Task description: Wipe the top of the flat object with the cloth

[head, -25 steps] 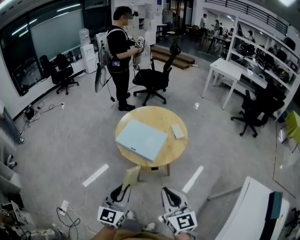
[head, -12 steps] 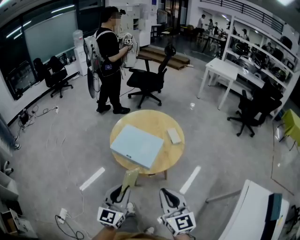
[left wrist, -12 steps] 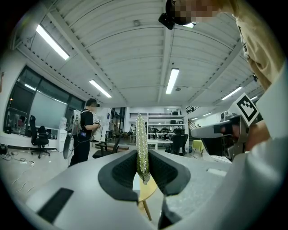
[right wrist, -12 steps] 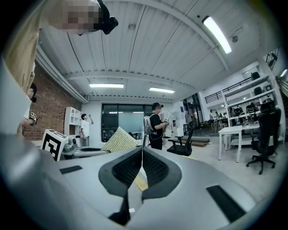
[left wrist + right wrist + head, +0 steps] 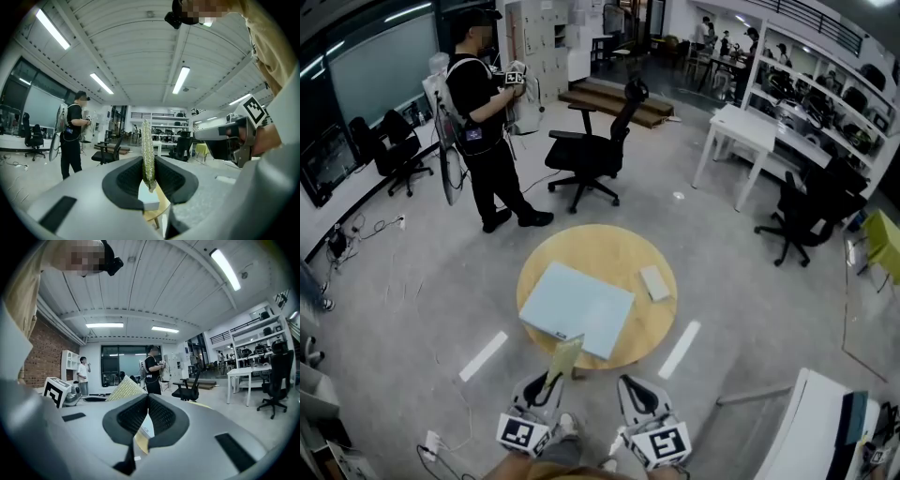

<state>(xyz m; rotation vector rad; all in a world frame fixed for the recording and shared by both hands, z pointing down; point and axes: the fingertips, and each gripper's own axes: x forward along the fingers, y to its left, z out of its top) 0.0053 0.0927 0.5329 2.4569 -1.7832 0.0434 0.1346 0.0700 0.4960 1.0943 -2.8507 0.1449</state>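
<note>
Left gripper clamped on nubbly yellow-green cloth | right gripper closed, empty | pale-blue flat slab on round wooden table

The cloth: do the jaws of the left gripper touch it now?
Touching. The left gripper view shows the left gripper with both jaws pressed against the cloth, which stands upright between them.

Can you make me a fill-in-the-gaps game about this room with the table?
1. The left gripper is pinching a yellowish ____.
2. The flat blue object lies on a ____ wooden table.
3. The right gripper is shut and holds ____.
Missing words: cloth; round; nothing.
</note>
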